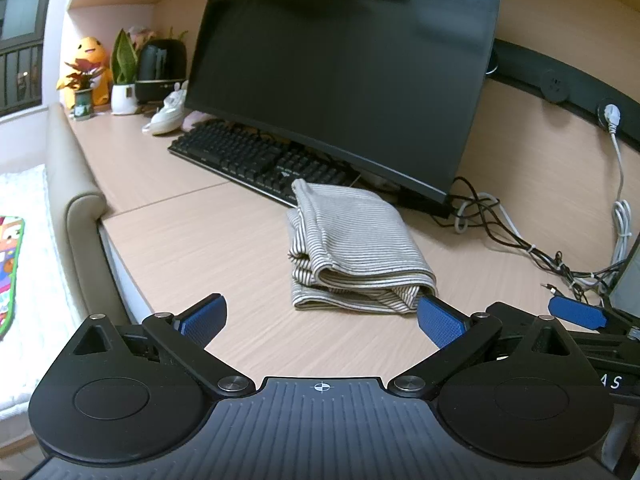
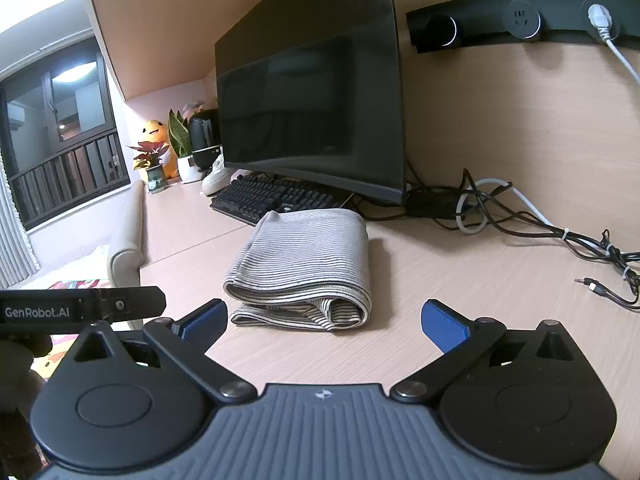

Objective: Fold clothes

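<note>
A striped grey-and-white garment [image 1: 352, 244] lies folded in a thick stack on the wooden desk [image 1: 200, 240], just in front of the keyboard. It also shows in the right wrist view [image 2: 304, 268]. My left gripper [image 1: 320, 320] is open and empty, just short of the garment's near edge, its right pad close to the near right corner. My right gripper [image 2: 324, 322] is open and empty, a little short of the garment's near edge. The right gripper's blue pad [image 1: 576, 314] shows at the right in the left wrist view.
A black monitor [image 1: 344, 68] and a black keyboard [image 1: 248, 156] stand right behind the garment. Tangled cables [image 1: 520, 236] lie at the right, with an audio plug [image 2: 592, 284]. Plants, a plush toy [image 1: 90, 68] and a speaker stand at the far left. A padded chair back [image 1: 76, 200] borders the desk's left edge.
</note>
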A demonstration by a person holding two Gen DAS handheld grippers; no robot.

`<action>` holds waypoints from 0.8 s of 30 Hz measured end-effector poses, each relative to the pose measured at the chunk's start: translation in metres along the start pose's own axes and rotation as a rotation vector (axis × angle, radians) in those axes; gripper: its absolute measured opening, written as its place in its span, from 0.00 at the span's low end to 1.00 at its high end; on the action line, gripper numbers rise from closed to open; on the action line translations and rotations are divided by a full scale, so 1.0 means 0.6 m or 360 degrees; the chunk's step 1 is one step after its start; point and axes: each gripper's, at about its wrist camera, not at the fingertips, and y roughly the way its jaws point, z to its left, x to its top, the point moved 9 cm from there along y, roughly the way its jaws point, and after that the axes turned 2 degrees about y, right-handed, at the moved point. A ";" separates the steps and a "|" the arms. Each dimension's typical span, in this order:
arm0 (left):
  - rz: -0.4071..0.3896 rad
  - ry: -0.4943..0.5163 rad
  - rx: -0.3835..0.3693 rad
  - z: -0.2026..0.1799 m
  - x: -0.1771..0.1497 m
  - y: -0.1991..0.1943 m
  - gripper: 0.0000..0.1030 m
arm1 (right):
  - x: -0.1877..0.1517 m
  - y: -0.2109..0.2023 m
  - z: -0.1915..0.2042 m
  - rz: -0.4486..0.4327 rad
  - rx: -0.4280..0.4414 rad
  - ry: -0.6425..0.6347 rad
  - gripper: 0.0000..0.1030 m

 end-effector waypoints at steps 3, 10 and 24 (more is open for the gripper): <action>0.0000 -0.0001 0.0001 0.000 0.000 -0.001 1.00 | 0.000 0.000 0.000 0.0002 -0.0001 0.0002 1.00; 0.0002 -0.0001 -0.0002 0.002 0.000 0.001 1.00 | -0.001 0.001 0.000 0.0006 0.0001 0.0004 1.00; -0.0007 0.0016 0.0017 0.013 0.011 0.007 1.00 | 0.007 0.002 -0.008 -0.0018 -0.0034 -0.0021 1.00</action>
